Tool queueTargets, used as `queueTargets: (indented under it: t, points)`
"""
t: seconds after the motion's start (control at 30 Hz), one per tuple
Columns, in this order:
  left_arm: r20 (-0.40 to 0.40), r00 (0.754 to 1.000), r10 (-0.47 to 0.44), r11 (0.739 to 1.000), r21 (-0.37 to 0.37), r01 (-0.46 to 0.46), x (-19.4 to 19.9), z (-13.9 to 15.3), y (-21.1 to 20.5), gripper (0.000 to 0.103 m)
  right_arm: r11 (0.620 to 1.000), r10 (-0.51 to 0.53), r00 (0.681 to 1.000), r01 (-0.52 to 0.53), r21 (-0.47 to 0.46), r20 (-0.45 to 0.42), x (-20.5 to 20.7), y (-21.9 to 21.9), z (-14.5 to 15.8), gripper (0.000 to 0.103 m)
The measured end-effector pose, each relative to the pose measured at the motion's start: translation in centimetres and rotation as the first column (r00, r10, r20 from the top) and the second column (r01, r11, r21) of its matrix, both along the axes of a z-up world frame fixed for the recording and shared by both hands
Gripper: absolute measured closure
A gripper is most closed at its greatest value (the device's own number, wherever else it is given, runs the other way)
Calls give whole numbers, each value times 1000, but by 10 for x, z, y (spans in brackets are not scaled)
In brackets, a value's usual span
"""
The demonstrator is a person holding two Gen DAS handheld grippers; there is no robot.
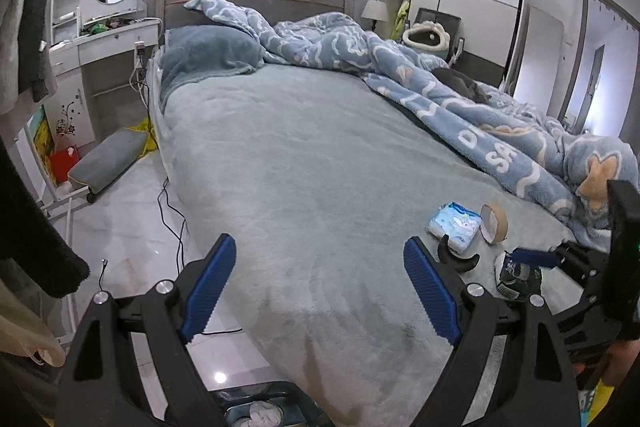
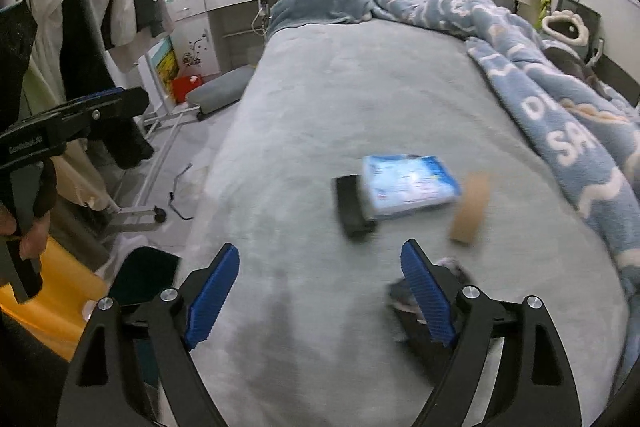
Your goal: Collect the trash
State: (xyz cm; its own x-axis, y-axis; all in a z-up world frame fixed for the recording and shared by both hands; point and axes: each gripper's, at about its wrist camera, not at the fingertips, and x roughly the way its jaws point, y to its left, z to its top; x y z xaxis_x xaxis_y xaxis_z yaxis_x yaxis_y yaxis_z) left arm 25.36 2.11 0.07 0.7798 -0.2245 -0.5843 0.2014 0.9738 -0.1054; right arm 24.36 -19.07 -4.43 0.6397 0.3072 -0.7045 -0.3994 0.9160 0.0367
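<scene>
In the left wrist view I am holding the left hand-held gripper [image 1: 318, 287] wide and empty over the near end of the bed [image 1: 312, 155]; the trash is lying to its right: a blue tissue pack [image 1: 454, 223], a cardboard tape core [image 1: 495, 223], a black curved piece [image 1: 458, 259] and a crumpled wrapper [image 1: 516, 275] just beside the right hand-held gripper [image 1: 536, 258]. A bin [image 1: 256, 407] with a white wad inside is showing at the bottom edge. In the right wrist view, blurred, the right hand-held gripper [image 2: 320, 295] is also standing wide with nothing between its pads, the crumpled wrapper [image 2: 452, 267] just outside its right finger. I am judging it best to centre over one piece, press lightly into the soft cover, and close fully before lifting.
</scene>
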Motion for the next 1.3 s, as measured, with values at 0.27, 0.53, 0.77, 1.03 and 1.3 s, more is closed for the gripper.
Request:
queueTargets:
  t: [0.27,0.53,0.77,1.03,1.3]
  points:
    - [-7,998,-57,998,34,58,8,-7,-27,12,999,-20,1000,20,-29,21,1,-39,-9,16]
    - [-47,987,-155,987,36,157,19,-21,-54,11,1000,-18,999,18,-1,-28,6,-53,-25,15]
    - [-90,966,-244,965,76,251,25,-37,-72,11,1000,-4,997,4,-2,-78,17,-60,-36,15]
    - [-125,946,-300,952,28,306,41,-48,-65,12,998,57,992,-58,-7,-108,18,-61,-42,21]
    - [-146,911,-386,922,-30,386,47,-57,-78,12,997,82,992,-83,-4,-92,19,-64,-37,44]
